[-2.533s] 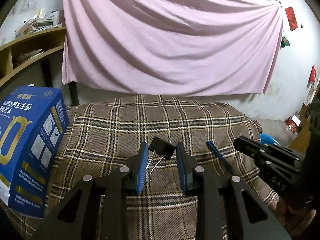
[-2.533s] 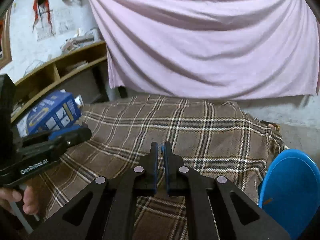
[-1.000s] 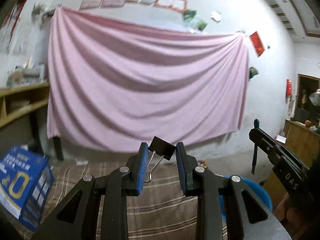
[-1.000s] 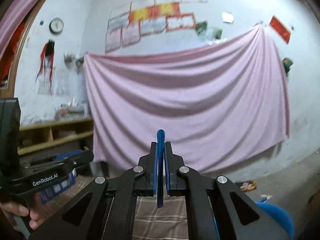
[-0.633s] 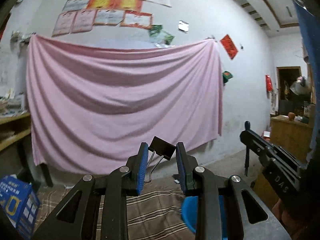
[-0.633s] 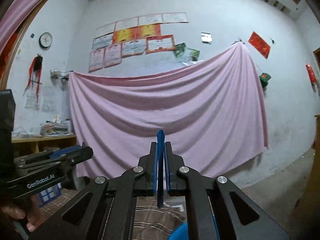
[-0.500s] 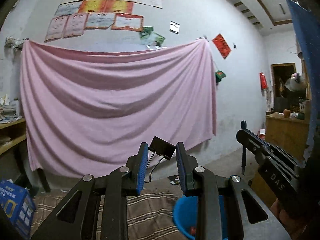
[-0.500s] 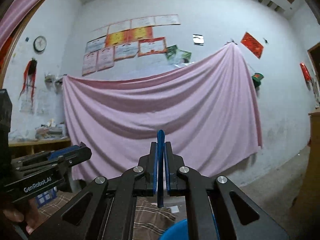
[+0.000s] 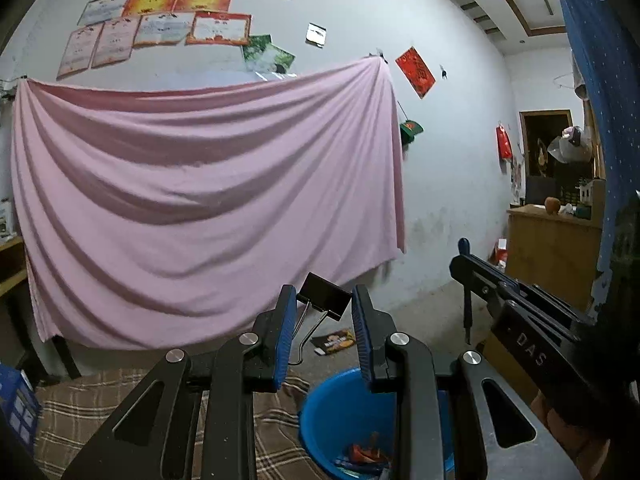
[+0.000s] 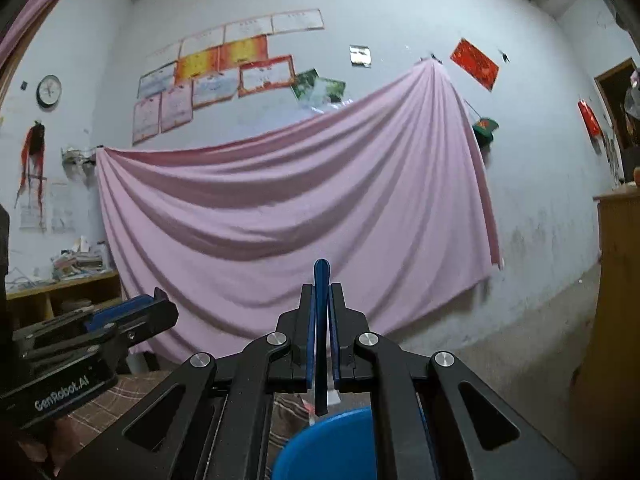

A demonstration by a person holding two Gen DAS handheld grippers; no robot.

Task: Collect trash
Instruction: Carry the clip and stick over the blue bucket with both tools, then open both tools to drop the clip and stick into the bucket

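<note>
My left claw point(image 9: 323, 322) is clamped on a black binder clip point(image 9: 325, 295), held above the plaid-covered bench point(image 9: 80, 412) and the blue bin point(image 9: 340, 412); my right claw point(image 10: 321, 334) grips a blue pen point(image 10: 321, 320) upright over that bin's rim.

A brown plaid cloth point(image 9: 120, 408) is covering the supporting surface across the lower left of the left wrist view; whether a table or a bed is lying beneath cannot be told. A blue box point(image 9: 18, 408) is sitting on it at the far left edge. On the concrete floor point(image 9: 432, 304), right of centre, a printed wrapper point(image 9: 334, 340) is lying flat. A blue bucket point(image 9: 340, 412) holding scraps is standing at lower centre.
</note>
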